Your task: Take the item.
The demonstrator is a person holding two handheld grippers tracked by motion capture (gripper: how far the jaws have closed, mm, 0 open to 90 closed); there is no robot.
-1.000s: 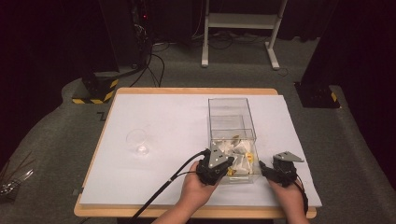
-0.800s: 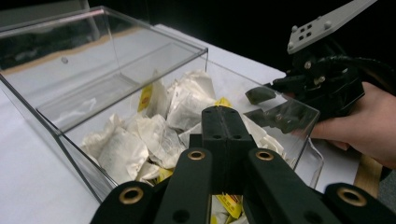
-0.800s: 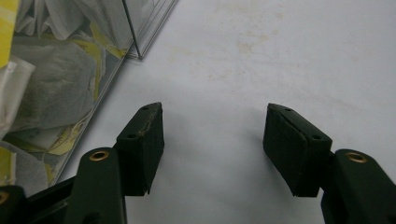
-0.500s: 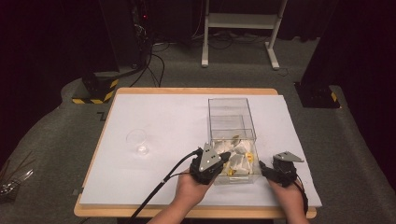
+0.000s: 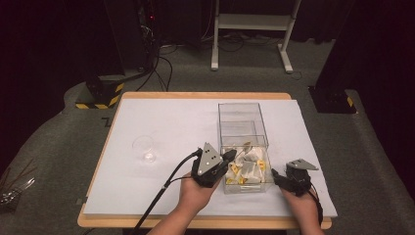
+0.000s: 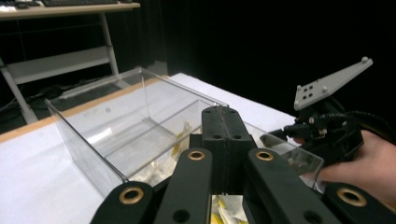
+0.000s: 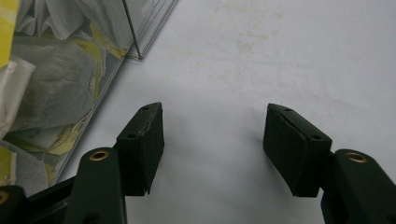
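Left tool (image 5: 229, 156): its jaws are pressing flat together with nothing visible between them in the left gripper view; it is hovering over the near-left corner of the clear box (image 5: 243, 128), tips pointing into the near compartment.
Right tool (image 5: 277, 175): its jaws are standing apart over bare white sheet, holding nothing; it is sitting just right of the box's near-right corner, near the bench's front edge.
Clear box: it is standing right of the bench's middle, its long side running from back to front, a divider splitting it in two; the far compartment is looking empty.
Tea bags (image 5: 250, 169): they are lying heaped in the near compartment, white pouches with yellow tags.
Glass (image 5: 144, 148): it is standing towards the left side of the bench (image 5: 161, 115), well apart from the box.
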